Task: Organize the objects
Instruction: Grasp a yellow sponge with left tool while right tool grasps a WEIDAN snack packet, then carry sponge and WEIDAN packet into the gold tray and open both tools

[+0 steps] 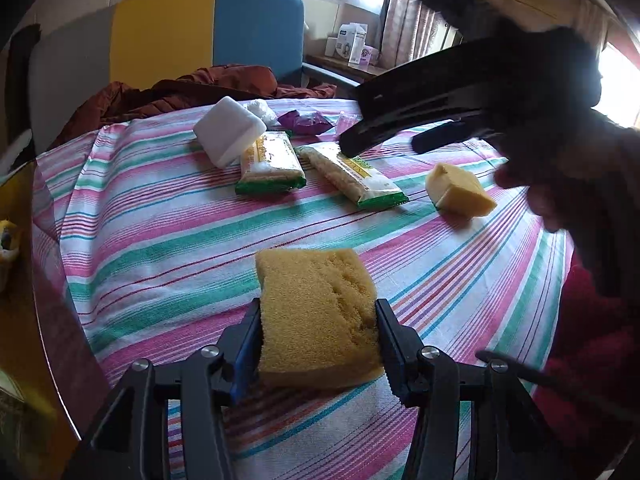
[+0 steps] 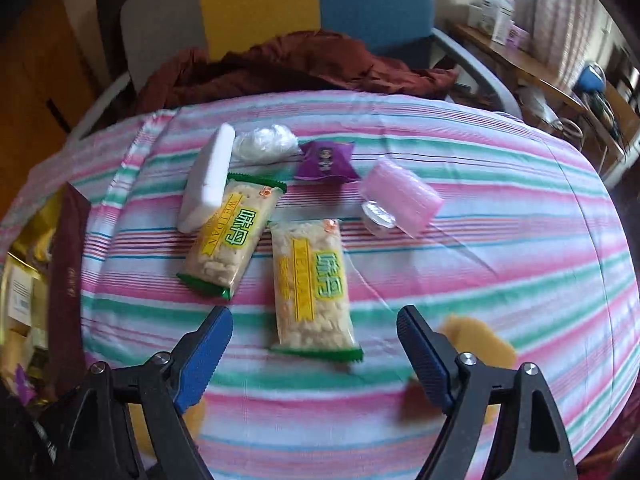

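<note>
The left hand-held gripper (image 1: 318, 332) is clamped on a yellow sponge (image 1: 316, 312). Its two blue pads press the sponge's sides, and the sponge sits low over the striped tablecloth (image 1: 160, 216) that covers the table; whether its underside touches the cloth cannot be told. The right hand-held gripper (image 2: 314, 344) has its jaws wide apart and holds nothing. In the right wrist view it points down at the nearer snack packet (image 2: 310, 288), which lies between the two open pads but lower, on the cloth, and the pads do not touch it.

A second snack packet (image 2: 230, 236) lies just beside the first one, with its upper end touching a white block (image 2: 208, 178). Behind them are a crumpled clear plastic (image 2: 264, 144), a purple candy wrapper (image 2: 326, 160) and a pink roll (image 2: 400, 198) against a small clear lid. Another yellow sponge piece (image 1: 460, 190) lies to the right of the packets, near the right hand-held gripper.

The step in hand seems to be picking the nearer packet with the right side while the left keeps its sponge. To do it well, the open jaws should come down across the narrow width of the packet, near its middle, so the film does not slip or crumple at the sealed end. The grip should be gentle, because the snacks inside may break. The left side should not squeeze the sponge more, since it is already dented at the pads.
</note>
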`<state>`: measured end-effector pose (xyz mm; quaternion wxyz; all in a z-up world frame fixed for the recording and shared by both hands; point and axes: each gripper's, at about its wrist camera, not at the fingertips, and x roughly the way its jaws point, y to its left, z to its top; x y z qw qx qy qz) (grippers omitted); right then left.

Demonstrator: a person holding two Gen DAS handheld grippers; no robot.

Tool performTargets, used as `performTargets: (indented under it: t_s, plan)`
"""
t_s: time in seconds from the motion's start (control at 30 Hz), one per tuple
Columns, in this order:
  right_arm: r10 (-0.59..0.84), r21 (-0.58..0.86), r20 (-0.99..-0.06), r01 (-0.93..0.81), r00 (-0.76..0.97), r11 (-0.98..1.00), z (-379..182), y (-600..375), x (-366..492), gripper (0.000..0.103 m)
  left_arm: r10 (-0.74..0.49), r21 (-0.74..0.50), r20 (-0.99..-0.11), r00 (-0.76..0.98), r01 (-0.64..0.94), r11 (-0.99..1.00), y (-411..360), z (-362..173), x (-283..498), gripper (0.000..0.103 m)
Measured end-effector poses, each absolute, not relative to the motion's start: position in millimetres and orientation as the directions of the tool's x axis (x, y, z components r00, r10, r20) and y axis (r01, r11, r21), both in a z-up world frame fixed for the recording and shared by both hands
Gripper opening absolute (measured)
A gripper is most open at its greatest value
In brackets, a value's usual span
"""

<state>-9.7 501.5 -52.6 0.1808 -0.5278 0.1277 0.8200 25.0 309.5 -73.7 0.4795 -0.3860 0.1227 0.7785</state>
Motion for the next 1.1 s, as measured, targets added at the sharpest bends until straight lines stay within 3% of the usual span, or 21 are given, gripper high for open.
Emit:
performTargets:
  t_s: [0.17,0.2,0.23,0.27,0.3,0.67,0.9,1.1]
  plan:
    - [0.164,-0.005,-0.927,-0.424,-0.338,-0.905,-95,514,-23,0.083,0.661,-0.182,-0.709,-0.246,-0.842,-0.508,307,-75,25,0.057]
    - [0.155,0.005,-0.924,-0.416,-0.349,-0.909,-93,516,-23,0.078,0.662,-0.183,-0.708,-0.246,-0.841,-0.509,307,-75,25,0.057]
    - [0.148,0.017,-0.92,-0.414,-0.363,-0.91,-92,518,-21,0.062,0.662,-0.185,-0.709,-0.245,-0.84,-0.509,308,-76,25,0.057]
    - [0.145,0.025,-0.919,-0.421,-0.366,-0.907,-92,520,-19,0.052,0.661,-0.185,-0.709,-0.244,-0.84,-0.509,308,-76,24,0.058]
    - [0.148,0.023,-0.919,-0.424,-0.365,-0.905,-92,521,-18,0.048,0.66,-0.184,-0.71,-0.245,-0.841,-0.51,309,-76,25,0.058]
    - [0.155,0.041,-0.9,-0.432,-0.408,-0.901,-72,521,-13,0.047,0.642,-0.211,-0.736,-0.214,-0.829,-0.519,311,-65,22,0.053]
    - [0.143,0.106,-0.857,-0.44,-0.496,-0.892,-50,524,-4,0.047,0.703,-0.222,-0.659,-0.267,-0.824,-0.522,278,-9,32,0.053]
    - [0.091,0.147,-0.825,-0.368,-0.557,-0.918,-32,497,0,0.047,0.685,-0.238,-0.628,-0.369,-0.747,-0.621,217,17,15,0.053]
